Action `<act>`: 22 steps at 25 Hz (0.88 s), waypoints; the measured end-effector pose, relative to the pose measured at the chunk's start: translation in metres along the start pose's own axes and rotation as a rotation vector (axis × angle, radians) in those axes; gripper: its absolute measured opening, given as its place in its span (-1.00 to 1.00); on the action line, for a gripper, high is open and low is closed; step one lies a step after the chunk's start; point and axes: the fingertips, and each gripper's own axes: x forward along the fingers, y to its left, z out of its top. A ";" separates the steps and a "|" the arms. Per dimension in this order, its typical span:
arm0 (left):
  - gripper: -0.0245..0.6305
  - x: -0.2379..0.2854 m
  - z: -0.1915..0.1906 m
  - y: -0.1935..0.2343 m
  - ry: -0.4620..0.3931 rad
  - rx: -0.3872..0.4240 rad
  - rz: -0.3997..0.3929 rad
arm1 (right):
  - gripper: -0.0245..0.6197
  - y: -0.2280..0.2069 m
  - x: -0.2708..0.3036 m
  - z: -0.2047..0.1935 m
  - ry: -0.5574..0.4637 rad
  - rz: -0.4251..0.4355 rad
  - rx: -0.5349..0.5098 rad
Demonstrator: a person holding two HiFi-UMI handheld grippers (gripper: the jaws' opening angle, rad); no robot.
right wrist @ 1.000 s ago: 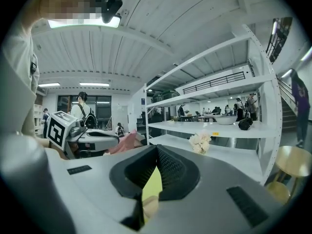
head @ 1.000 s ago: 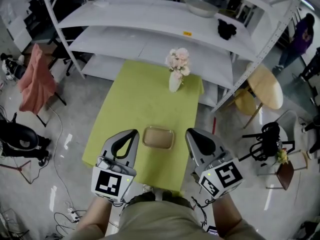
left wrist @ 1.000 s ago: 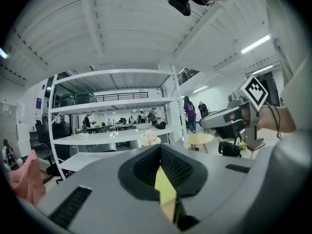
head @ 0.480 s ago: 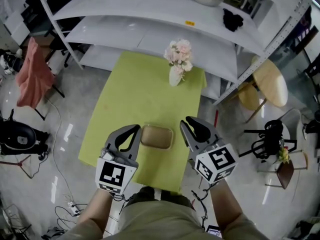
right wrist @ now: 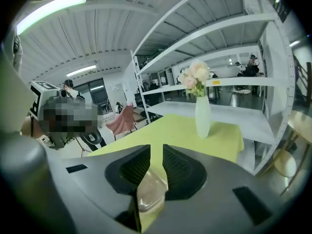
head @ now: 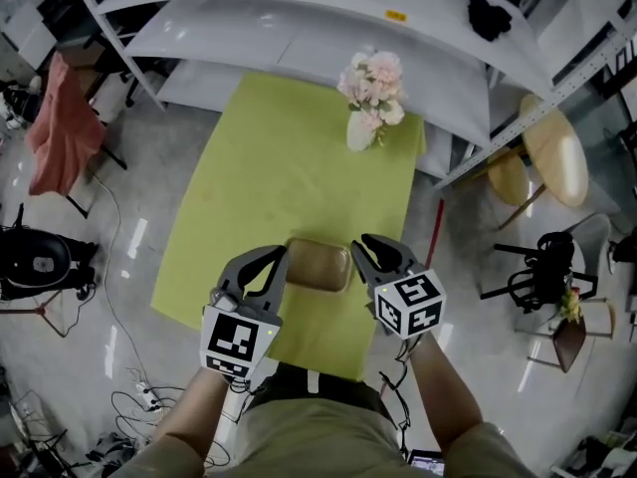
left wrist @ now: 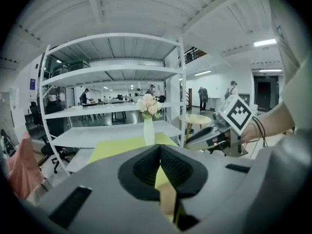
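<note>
A white shelf rack [head: 299, 28] stands far ahead of both tools, past the far end of the counter. The counter [head: 279, 177], under a yellow-green cloth, stretches forward from the tools, which hang over its near end. The left tool [head: 271, 260] has its jaws drawn together, tips meeting, with nothing between them. The right tool [head: 373, 250] has its jaws a narrow slit apart and grips nothing. A vase of flowers [head: 364, 127] stands upright well ahead of the tools, at the far edge of the counter and closer to the right tool's side. A shallow tray [head: 318, 265] lies flat between the two tools, just beside each tip. In the right gripper view it shows through the slit, below the jaws.
</note>
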 end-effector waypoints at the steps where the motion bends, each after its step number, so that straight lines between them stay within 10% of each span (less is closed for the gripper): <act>1: -0.91 0.004 -0.007 -0.001 0.013 -0.004 -0.007 | -0.65 -0.004 0.006 -0.010 0.020 -0.003 0.009; 22: -0.91 0.023 -0.103 -0.013 0.191 -0.113 -0.058 | -0.78 -0.037 0.070 -0.134 0.252 -0.005 0.179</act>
